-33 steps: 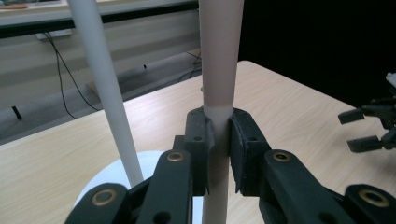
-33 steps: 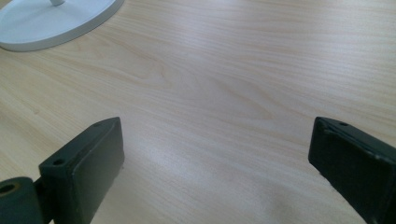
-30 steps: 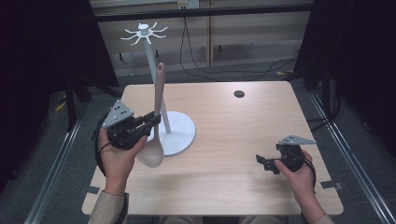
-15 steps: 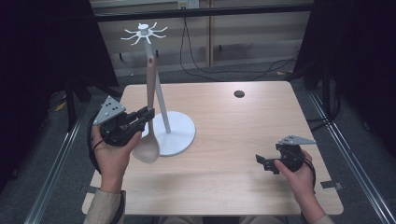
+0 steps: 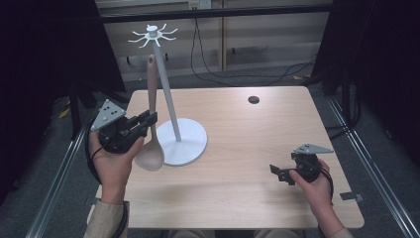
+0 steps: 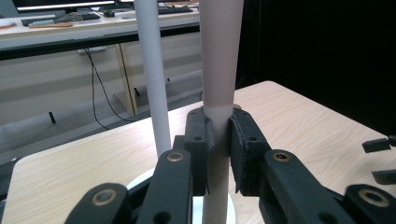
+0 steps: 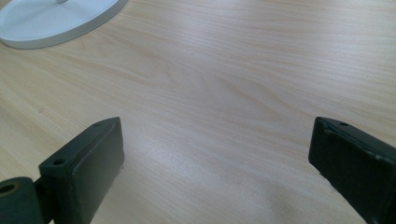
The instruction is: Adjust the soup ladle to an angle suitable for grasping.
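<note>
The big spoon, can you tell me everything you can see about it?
The spoon is pale beige, matte, maybe silicone or wood, with a long round handle and a broad bowl. It stands nearly upright, bowl down near the table, handle end up. The left gripper clamps its handle between black fingers. It sits just beside the white stand; whether they touch is unclear.

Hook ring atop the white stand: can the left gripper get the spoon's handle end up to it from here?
Probably yes: left gripper grips the spoon upright beside the pole, nothing between handle tip and hooks.
</note>
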`<state>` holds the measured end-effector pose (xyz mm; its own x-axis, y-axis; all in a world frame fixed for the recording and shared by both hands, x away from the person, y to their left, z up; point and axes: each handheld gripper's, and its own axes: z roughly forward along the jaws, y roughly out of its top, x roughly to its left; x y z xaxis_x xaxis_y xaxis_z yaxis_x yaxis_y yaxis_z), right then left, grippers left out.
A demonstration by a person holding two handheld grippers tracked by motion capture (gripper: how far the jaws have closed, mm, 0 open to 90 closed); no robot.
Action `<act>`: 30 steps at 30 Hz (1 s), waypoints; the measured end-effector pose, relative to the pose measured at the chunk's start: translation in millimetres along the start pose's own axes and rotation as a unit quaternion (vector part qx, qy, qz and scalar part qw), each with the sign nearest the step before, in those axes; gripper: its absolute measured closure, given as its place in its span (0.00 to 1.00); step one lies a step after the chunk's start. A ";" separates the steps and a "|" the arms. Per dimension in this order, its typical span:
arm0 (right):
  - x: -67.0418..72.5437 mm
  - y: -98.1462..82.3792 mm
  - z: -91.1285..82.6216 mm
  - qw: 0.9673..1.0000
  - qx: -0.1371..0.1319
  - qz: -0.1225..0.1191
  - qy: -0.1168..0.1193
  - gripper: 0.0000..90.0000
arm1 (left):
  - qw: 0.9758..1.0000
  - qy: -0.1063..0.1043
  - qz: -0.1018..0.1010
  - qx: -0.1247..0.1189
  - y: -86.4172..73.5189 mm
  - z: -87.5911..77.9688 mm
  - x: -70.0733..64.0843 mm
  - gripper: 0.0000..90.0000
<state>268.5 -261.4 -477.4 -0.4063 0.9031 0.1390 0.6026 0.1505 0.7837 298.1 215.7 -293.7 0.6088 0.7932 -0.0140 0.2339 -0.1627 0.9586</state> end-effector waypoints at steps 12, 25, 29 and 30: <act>-0.7 -0.7 0.5 1.000 0.002 0.001 0.001 0.03 | 1.000 0.028 -0.007 -0.011 9.0 0.3 8.8 0.88; 0.3 -0.6 0.9 1.000 0.003 0.002 0.003 0.03 | 0.999 0.049 -0.011 -0.012 11.7 1.6 15.9 0.88; 0.1 -0.6 0.9 1.000 0.004 0.002 0.002 0.03 | 0.999 0.051 -0.016 -0.012 12.2 4.5 17.2 0.88; -0.1 -0.6 0.8 1.000 0.003 0.002 0.002 0.03 | 0.998 0.051 -0.018 -0.013 12.1 5.4 17.7 0.88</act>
<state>268.7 -261.2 -478.4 -0.4065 0.9021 0.1450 0.6090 0.1492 0.7790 315.7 224.7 -283.9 0.5204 0.8537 -0.0210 0.2340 -0.1189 0.9649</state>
